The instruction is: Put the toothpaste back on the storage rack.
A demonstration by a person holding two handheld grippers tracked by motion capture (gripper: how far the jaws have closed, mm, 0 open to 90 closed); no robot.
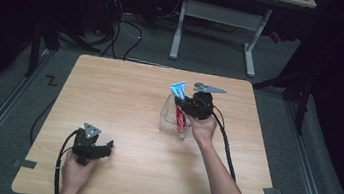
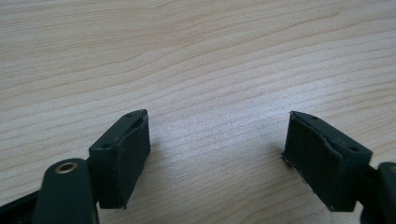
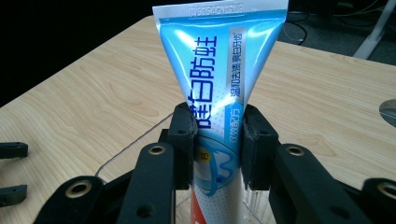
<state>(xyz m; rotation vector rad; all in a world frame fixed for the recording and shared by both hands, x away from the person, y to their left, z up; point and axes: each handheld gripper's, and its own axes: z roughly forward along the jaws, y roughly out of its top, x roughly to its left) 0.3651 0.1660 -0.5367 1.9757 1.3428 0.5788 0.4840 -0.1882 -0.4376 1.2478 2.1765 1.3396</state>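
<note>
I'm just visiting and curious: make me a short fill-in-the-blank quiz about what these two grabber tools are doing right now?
1. The right gripper is shut on a blue and white ____.
2. The left gripper holds nothing; its jaws stand ____ over the wooden table.
3. The toothpaste tube stands in a ____ plastic container.

Missing words: toothpaste tube; open; clear

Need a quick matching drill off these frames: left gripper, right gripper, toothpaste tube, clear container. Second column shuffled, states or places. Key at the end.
1. left gripper
2. right gripper
3. toothpaste tube
4. clear container

A. clamped between two jaws, crimped end up
B. open over bare wood
C. on the table under the right gripper
D. shut on a tube

Pairs: 1-B, 2-D, 3-A, 4-C
</note>
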